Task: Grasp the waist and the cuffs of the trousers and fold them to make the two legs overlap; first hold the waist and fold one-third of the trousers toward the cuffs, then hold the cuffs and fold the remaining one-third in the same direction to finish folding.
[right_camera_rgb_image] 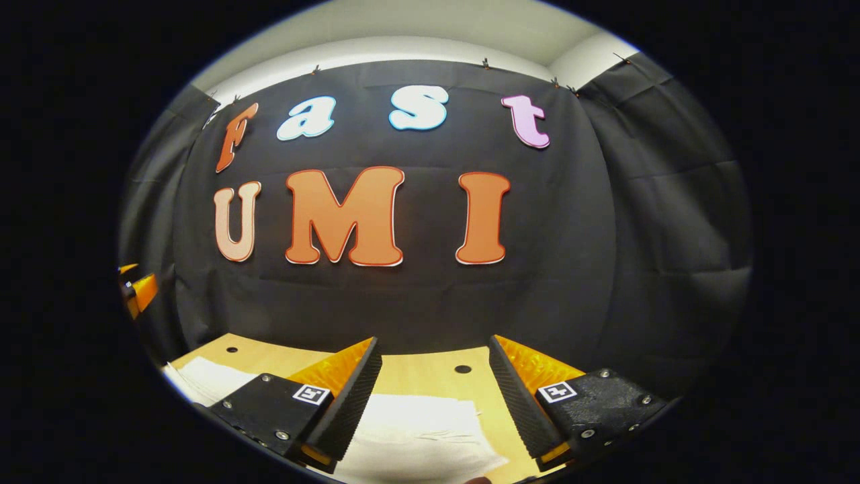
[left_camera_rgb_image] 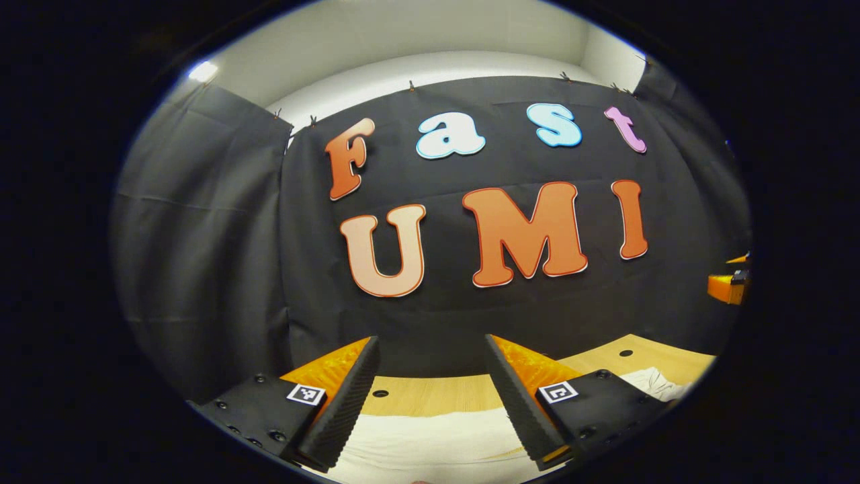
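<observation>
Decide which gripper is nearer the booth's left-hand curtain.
Left. The left gripper hovers beside the left-hand curtain; the right gripper hovers farther off, near the opposite curtain.

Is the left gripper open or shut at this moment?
Open. In the left gripper view, the left gripper has its two fingers wide apart, with the white trousers and the wooden table showing between them; nothing is held.

A black cloth wall [left_camera_rgb_image: 201, 222] hangs clipped along its top edge below a pale ceiling [left_camera_rgb_image: 403, 33] with one bright lamp [left_camera_rgb_image: 203, 70]. A light wooden tabletop with small round holes [right_camera_rgb_image: 430, 370] stands before it.
</observation>
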{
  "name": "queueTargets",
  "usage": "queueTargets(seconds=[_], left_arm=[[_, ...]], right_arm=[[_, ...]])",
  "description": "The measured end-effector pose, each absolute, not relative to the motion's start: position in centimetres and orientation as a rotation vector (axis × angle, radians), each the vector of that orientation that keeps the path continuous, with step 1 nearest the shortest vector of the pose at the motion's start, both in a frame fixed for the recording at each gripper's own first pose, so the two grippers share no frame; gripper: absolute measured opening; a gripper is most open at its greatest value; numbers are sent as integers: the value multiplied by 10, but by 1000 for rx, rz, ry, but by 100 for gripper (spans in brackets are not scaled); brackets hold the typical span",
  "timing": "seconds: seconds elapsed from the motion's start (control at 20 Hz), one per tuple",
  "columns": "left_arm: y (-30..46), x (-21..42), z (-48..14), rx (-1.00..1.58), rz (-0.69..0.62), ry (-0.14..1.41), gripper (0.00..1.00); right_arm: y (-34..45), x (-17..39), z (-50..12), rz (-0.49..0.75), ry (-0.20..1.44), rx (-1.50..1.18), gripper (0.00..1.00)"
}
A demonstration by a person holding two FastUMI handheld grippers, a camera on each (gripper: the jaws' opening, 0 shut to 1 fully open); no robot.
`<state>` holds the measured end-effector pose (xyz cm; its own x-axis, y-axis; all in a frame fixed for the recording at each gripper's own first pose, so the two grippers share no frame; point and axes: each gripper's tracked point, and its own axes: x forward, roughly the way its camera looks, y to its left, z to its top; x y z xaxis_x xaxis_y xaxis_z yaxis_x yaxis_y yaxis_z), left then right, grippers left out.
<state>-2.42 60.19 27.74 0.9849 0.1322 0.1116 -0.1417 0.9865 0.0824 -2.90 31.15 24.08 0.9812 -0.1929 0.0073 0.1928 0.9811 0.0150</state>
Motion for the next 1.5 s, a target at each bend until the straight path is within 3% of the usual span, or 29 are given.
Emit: queueTargets(seconds=[0.25,0.5,1.0,1.5], left_arm=[[644,-3,261,70,132,-38,100],[672,0,241,15,205,51,100],[739,-23,183,-81,371,237,100],[754,-28,126,-313,437,577,98]], right_arm=[[321,-16,209,-202,156,21,97],[291,-14,187,-228,267,98,100],[268,-17,133,-216,480,196,97],[282,-21,72,-207,713,351,95]])
